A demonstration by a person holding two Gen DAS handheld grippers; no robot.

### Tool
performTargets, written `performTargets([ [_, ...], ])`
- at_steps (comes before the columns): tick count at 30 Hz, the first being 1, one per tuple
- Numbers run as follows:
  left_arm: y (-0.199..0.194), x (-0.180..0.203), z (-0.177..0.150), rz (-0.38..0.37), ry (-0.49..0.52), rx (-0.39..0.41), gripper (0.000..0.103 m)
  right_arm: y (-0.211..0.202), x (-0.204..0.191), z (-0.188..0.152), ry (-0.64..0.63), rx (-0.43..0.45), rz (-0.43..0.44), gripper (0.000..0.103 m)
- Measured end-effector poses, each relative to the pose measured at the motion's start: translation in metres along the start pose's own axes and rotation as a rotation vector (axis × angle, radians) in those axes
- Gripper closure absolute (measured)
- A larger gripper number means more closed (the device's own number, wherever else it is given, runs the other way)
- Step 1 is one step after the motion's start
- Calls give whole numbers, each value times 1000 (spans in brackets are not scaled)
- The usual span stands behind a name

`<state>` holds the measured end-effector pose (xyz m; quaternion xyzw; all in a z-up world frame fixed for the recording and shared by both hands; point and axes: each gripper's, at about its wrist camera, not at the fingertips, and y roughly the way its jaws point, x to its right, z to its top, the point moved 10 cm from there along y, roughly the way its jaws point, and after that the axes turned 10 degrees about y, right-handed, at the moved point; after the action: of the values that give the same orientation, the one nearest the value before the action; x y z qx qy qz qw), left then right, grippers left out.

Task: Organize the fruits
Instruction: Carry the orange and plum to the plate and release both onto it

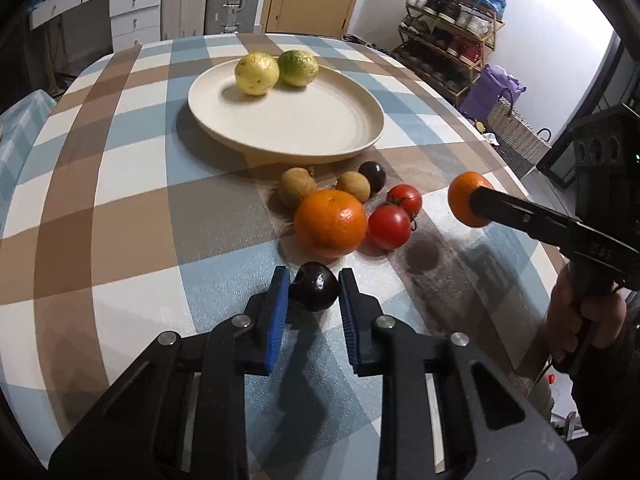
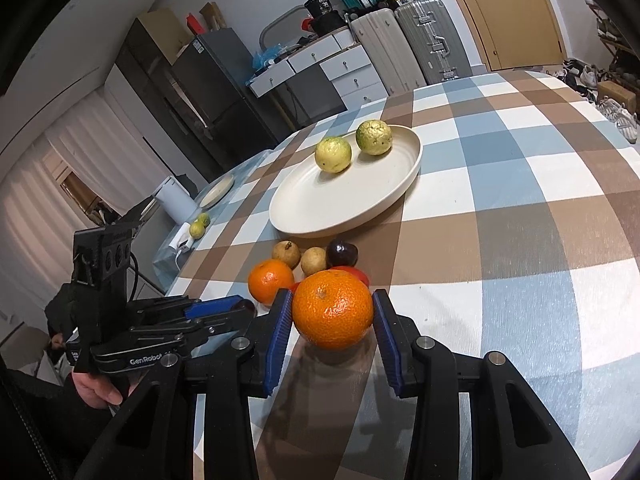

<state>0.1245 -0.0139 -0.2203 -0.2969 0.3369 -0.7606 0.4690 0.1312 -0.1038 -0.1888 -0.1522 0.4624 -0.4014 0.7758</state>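
Note:
My left gripper is shut on a dark plum, just above the checked tablecloth. My right gripper is shut on an orange and holds it above the table; it also shows in the left wrist view. A cream plate holds two yellow-green fruits. In front of the plate lie a second orange, two red tomatoes, two small brown fruits and another dark plum.
The round table has its edge close at the right, with a shoe rack and a woven basket beyond. Drawers and suitcases stand behind the table. A side surface at the left carries a white jug and a small plate.

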Motion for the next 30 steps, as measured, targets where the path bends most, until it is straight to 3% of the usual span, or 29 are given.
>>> performTargets([
  [8,-24,-16,27,-9,-25,70,81,-5,-5,22,-12,27,7,62],
  [16,-30,-47,74,14,-62,145,81,2,-24,67,-62,54,32,62],
  [30,19,-112,146,51,-141,196,81,59,-41,165,-108,36,39,62],
])
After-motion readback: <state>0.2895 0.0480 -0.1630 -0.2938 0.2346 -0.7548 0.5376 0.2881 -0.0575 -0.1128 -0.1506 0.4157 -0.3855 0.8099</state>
